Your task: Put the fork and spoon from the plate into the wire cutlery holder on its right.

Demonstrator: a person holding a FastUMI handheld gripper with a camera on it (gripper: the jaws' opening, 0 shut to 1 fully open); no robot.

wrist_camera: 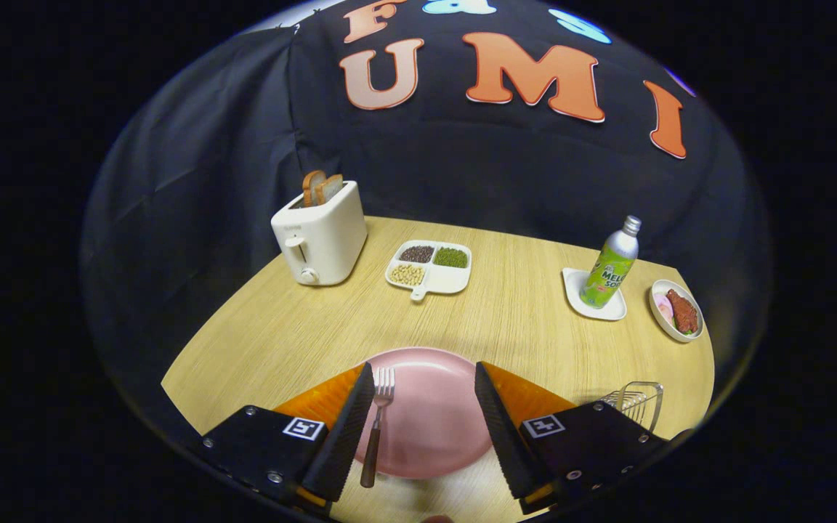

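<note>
A pink plate [433, 378] lies on the wooden table, right under my gripper [424, 379]. A fork [377, 421] with a dark handle rests on the plate's left part, tines pointing away, close beside the left finger. The gripper is open, its fingers spread wide above the plate with nothing held. To the right of the plate stands the wire cutlery holder [640, 399], partly hidden behind the right finger's body. I see no spoon on the visible part of the plate.
At the back left stands a white toaster [320, 236] with bread slices. A divided dish [429, 267] of beans sits mid-table. A green bottle [611, 265] on a white coaster and a small bowl [674, 311] of food stand at the right.
</note>
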